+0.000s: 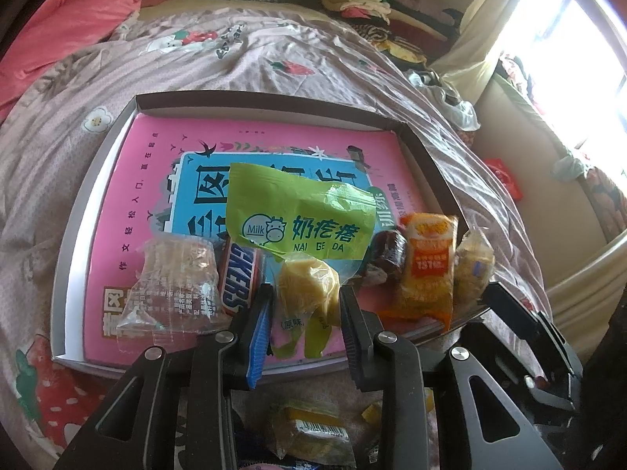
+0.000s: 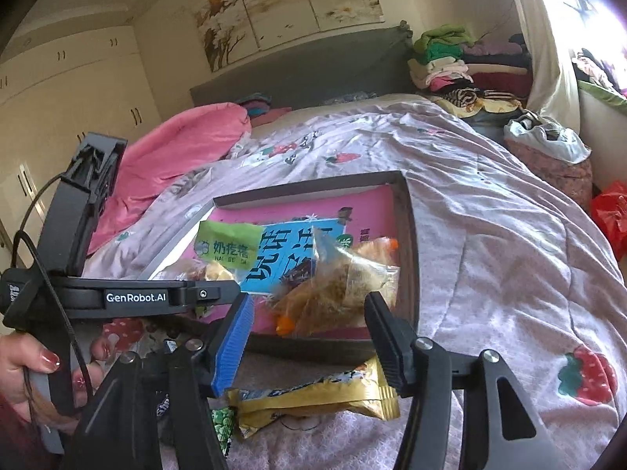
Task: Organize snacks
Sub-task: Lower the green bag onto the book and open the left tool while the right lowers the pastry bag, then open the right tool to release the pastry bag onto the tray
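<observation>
The left gripper (image 1: 306, 305) is clamped on the green-and-clear milk-curd snack bag (image 1: 301, 235), holding it just above the shallow grey cardboard box lid (image 1: 250, 98) on the bed, seemingly to set it in the row of snacks along the near edge, between the Snickers bar (image 1: 239, 278) and the orange wrapped cake (image 1: 429, 266). The right gripper (image 2: 307, 313) has its jaws apart and pinching nothing; the clear crinkly packet of golden floss cake (image 2: 348, 286) lies just beyond its fingertips, inside the lid.
</observation>
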### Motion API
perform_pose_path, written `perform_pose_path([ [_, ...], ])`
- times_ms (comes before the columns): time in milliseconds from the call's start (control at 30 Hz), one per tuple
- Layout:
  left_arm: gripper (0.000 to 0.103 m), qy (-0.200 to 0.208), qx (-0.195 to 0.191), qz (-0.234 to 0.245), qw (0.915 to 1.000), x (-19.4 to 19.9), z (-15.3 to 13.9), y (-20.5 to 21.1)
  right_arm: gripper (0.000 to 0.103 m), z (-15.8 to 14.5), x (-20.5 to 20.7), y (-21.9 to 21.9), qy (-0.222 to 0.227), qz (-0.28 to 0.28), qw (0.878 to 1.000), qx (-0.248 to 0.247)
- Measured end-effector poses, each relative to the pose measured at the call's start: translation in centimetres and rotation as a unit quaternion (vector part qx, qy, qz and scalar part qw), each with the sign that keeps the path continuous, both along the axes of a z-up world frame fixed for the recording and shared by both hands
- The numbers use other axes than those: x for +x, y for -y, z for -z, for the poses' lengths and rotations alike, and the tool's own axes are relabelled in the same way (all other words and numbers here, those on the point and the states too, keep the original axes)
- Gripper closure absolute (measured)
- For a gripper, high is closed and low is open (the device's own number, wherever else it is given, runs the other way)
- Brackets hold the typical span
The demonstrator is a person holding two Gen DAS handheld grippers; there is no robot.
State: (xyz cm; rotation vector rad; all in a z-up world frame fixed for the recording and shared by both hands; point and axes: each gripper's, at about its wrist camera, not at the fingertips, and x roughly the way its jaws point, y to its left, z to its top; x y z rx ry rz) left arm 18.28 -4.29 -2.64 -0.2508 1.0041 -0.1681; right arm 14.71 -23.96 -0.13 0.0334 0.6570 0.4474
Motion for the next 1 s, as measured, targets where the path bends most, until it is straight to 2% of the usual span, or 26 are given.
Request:
perform_pose_path([
  [467, 0.056, 0.01, -0.004, 0.004, 0.9999, -0.1, -0.6, 0.0, 0.045, 1.0, 0.7, -1.0, -0.007, -0.005, 1.0, -0.02],
  [700, 0.052, 0.015, -0.003, 0.001, 0.9999, -0.2, -1.0, -0.2, 0.045, 1.0, 0.7, -0.9, -0.006, 0.005, 1.0, -0.025],
  [1000, 0.042, 0.023, 0.004, 0.001, 0.9997, -0.8, -1.9, -0.1, 0.041, 0.6, 0.8, -0.2, -0.001, 0.021, 0.999, -0.025],
])
